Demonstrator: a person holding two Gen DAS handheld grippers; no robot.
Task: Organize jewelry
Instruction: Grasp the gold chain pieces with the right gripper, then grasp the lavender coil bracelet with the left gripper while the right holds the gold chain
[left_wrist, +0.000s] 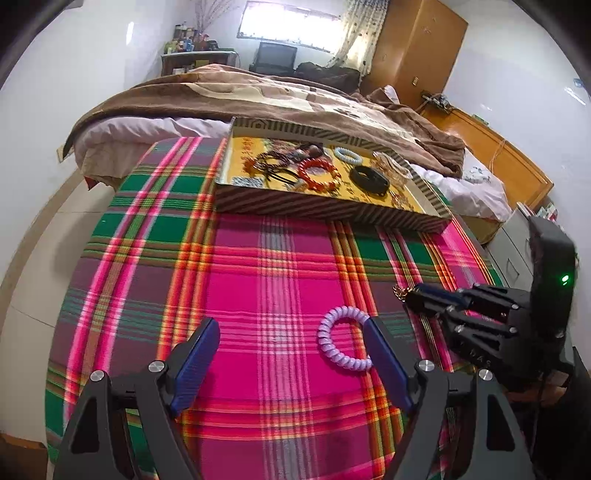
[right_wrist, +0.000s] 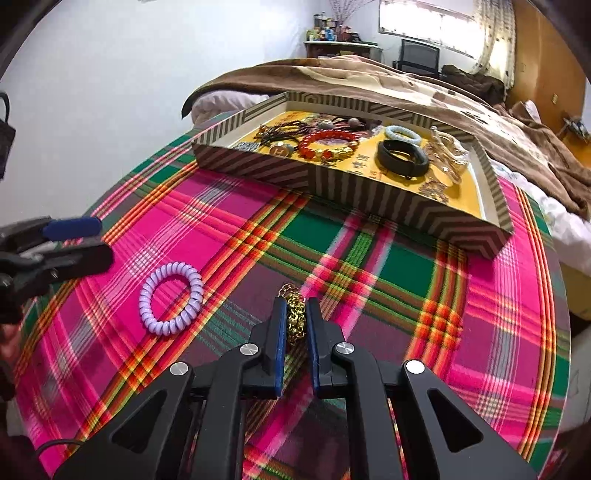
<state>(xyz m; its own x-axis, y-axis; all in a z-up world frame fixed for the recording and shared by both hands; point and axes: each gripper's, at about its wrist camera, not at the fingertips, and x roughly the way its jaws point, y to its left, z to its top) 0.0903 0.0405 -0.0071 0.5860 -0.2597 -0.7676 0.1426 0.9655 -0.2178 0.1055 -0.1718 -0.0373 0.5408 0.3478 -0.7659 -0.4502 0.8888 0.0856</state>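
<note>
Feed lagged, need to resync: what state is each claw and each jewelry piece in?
Left claw: open, holding nothing.
Right claw: shut on gold chain.
Purple coil band: loose on plaid cloth.
Striped tray: open-topped, holding bracelets.

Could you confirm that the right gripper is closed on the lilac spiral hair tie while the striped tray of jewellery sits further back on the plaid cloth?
Not quite: the right gripper is closed on the gold chain bracelet, as the right wrist view shows. The lilac spiral hair tie lies free on the plaid cloth. The striped tray of jewellery does sit further back.
</note>
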